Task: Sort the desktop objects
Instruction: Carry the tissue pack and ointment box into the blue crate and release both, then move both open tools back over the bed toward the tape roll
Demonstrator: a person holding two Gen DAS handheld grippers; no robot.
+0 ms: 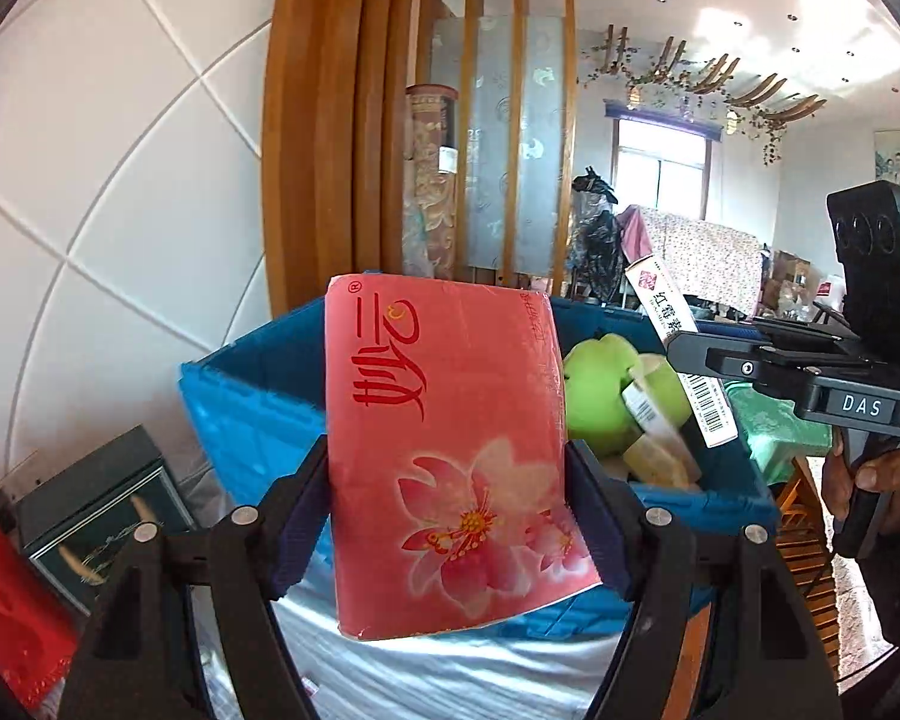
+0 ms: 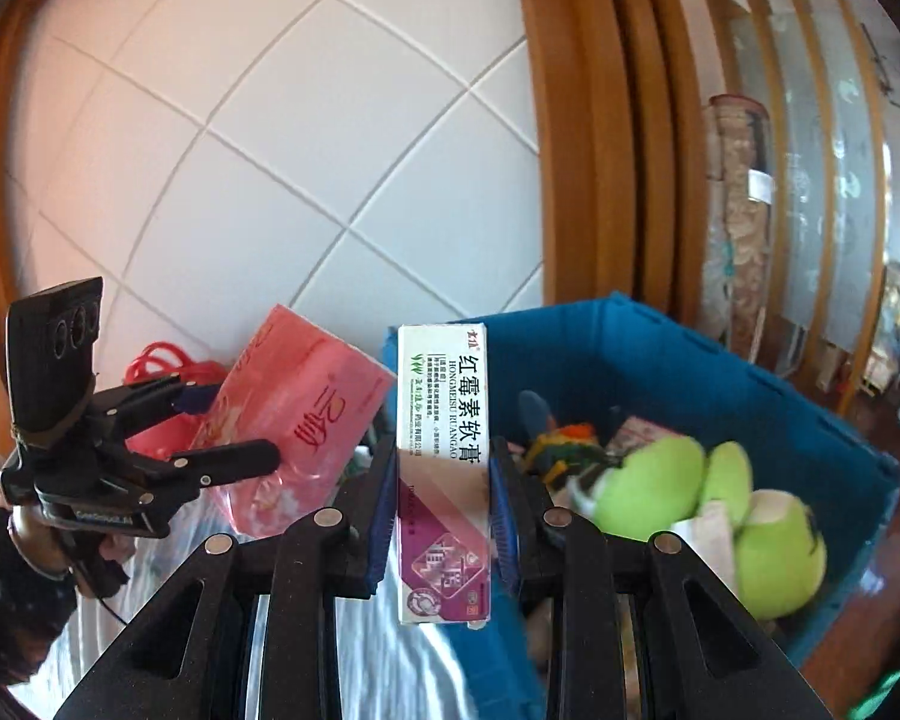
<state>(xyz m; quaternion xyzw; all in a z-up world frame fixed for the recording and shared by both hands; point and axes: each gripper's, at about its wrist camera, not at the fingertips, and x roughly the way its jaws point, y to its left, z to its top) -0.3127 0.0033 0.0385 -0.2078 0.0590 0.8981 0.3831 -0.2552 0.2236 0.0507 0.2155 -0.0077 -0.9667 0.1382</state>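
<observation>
Left gripper [image 1: 450, 480] clamps pink tissue pack [image 1: 450, 456], hiding blue bin [image 1: 246, 396]; right gripper [image 2: 444, 480] pinches ointment box [image 2: 444, 468], green plush [image 2: 648, 492] at three o'clock

A slim white-and-purple ointment box [image 2: 444, 474] carries the Chinese name "红霉素软膏" in large black characters, with "HONGMESU RUANGAO" in Latin capitals beside it; a barcode shows on its end in the left wrist view. The pink tissue pack [image 1: 450, 456] bears large red stylised Chinese characters, not clearly legible, beside a small ® mark and above a printed flower. White letters "DAS" stand on the body of the right gripper [image 1: 678, 342].
</observation>
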